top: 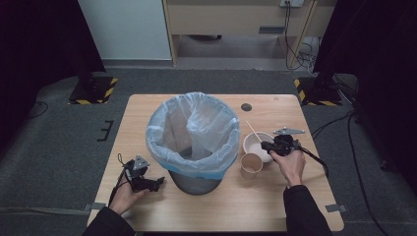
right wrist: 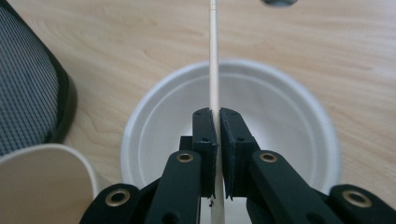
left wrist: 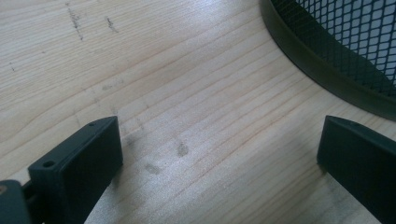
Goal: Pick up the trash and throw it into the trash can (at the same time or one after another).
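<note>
We have the right hand-held gripper clamped on the stick over the bowl; next, carry it to the bin. The left hand-held gripper rests apart.

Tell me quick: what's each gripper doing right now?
Left gripper: open, holding nothing, low over the table.
Right gripper: closed on the thin wooden stick, above the white bowl.

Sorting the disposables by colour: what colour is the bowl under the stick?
White: the bowl shows best in the right gripper view, below the stick.
</note>
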